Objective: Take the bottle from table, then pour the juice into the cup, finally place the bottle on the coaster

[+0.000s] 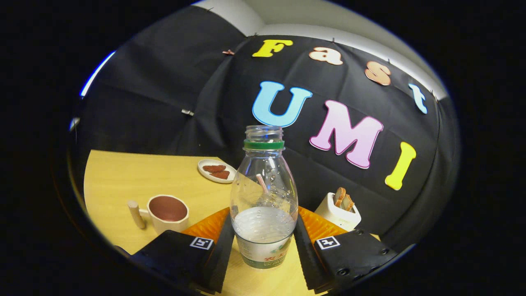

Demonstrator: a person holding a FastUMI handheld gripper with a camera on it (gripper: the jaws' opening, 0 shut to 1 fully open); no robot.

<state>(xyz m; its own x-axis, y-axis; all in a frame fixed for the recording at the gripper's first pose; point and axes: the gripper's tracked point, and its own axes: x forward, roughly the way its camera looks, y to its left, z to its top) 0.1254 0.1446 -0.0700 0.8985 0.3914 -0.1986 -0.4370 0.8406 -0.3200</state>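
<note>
In the gripper view, the claw (264, 242) gripped the bottle (264, 197), with both fingers pressed against its lower sides, one on the left and one on the right. The bottle stood upright between them, uncapped, with a green ring around its neck and a pale liquid filling only its lower part. Whether its base touched the yellow worktop (123, 176) or hung just above it could not be told. To the left of the fingers, and near them, sat a cream cup (167, 213) with a dark inside and a stubby handle pointing left. Farther back, a small white plate (216, 170) held reddish-brown pieces. To the right, just beyond the right finger, a white holder (337, 213) carried slices of toast.
</note>
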